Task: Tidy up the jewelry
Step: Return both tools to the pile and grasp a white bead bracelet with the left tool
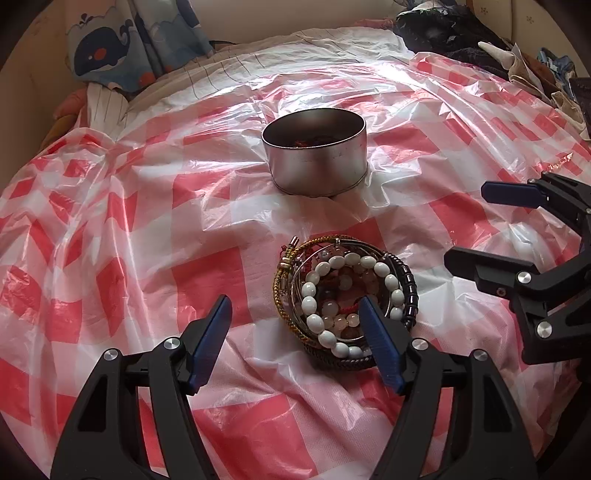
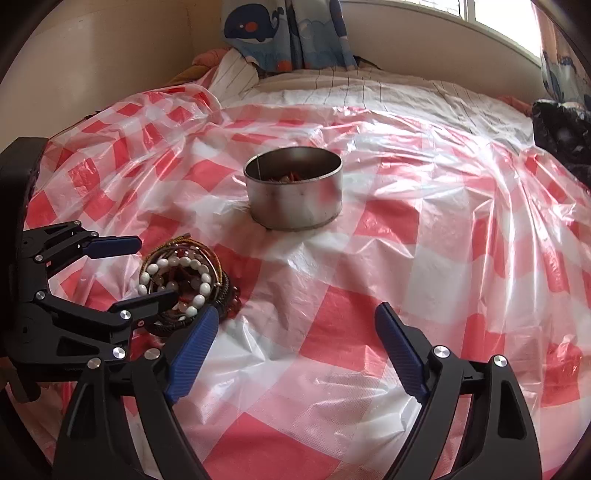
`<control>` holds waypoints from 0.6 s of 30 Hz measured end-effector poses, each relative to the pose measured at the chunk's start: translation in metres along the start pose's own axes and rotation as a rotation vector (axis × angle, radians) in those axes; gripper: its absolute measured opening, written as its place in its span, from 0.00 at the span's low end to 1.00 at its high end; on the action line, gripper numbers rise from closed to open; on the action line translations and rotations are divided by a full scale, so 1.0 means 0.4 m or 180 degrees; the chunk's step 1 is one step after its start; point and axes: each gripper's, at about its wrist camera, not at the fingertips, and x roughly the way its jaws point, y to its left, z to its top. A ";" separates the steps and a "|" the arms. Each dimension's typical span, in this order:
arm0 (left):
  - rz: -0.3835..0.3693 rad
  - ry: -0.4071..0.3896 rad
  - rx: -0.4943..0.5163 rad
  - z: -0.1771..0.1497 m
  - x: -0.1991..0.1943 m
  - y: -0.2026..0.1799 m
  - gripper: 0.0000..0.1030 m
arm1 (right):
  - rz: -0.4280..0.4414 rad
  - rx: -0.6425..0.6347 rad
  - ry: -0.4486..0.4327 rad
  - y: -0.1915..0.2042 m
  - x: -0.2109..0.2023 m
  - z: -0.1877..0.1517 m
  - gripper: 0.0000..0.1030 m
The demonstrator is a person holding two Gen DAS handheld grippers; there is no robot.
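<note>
A pile of bracelets (image 1: 343, 302) lies on the red-and-white checked plastic sheet: white beads, pale beads, dark beads, braided cords. It also shows in the right wrist view (image 2: 184, 280). A round metal tin (image 1: 316, 151) stands beyond it, with some jewelry inside; it shows too in the right wrist view (image 2: 293, 192). My left gripper (image 1: 295, 314) is open, its right finger over the pile, its left finger beside it. My right gripper (image 2: 295, 325) is open and empty, to the right of the pile; the left wrist view shows it (image 1: 476, 229) too.
The plastic sheet (image 2: 406, 258) covers a bed. A whale-print curtain (image 2: 288, 33) hangs at the back wall. Dark clothes (image 1: 461, 33) are heaped at the far right. A striped bedsheet (image 2: 369, 88) shows beyond the plastic.
</note>
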 end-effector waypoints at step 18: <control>0.0139 -0.0091 0.0134 0.007 0.000 -0.012 0.58 | 0.0298 0.0278 0.0234 -0.030 0.034 -0.015 0.84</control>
